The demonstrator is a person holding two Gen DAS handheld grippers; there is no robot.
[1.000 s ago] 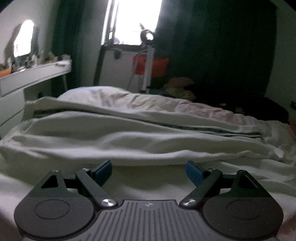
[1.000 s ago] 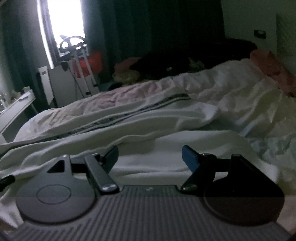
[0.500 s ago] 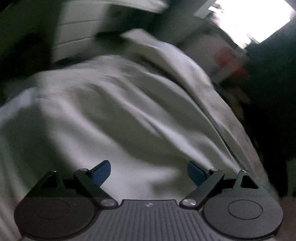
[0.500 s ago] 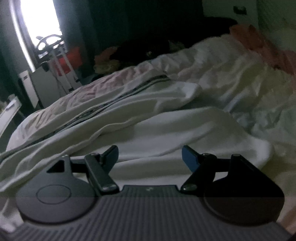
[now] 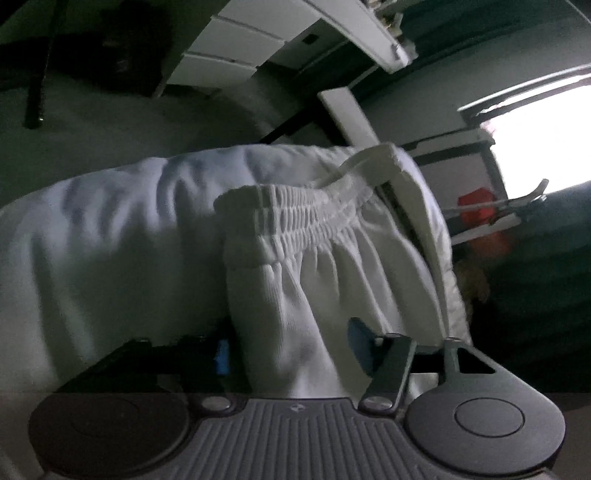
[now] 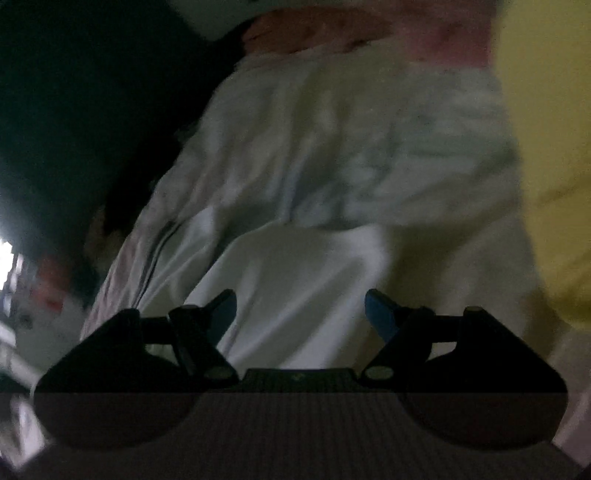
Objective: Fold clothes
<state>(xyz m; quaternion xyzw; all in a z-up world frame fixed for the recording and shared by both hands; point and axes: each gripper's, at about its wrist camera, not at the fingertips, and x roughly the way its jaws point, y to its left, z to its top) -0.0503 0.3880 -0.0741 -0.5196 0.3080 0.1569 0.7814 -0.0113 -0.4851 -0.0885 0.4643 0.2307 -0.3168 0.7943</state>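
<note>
Lying between the two blue pads of the left gripper, the white trousers fill the middle of the left wrist view. Their gathered elastic waistband runs across above the gripper, and a flat white drawstring loops out beyond the waistband's far end. Cloth passes between the left gripper's pads and bunches against the gripper body; the jaws stand partly apart with the fabric between them, and whether they clamp it I cannot tell. The left blue pad is mostly hidden behind the cloth, while the right one shows beside the trouser fabric. Behind the waistband lies a rumpled white bed sheet. Above the sheet a white drawer unit appears tilted, and to the right of the waistband a bright window and something red show.

The right wrist view is dim and blurred. The right gripper hangs with its jaws wide apart and nothing between them. Just beyond its tips lies more white cloth, which may be part of the trousers, though the blur keeps me from saying. Farther from that gripper, pale bedding spreads upward, a pink fabric lies at its far edge, and a yellow surface stands to the right.
</note>
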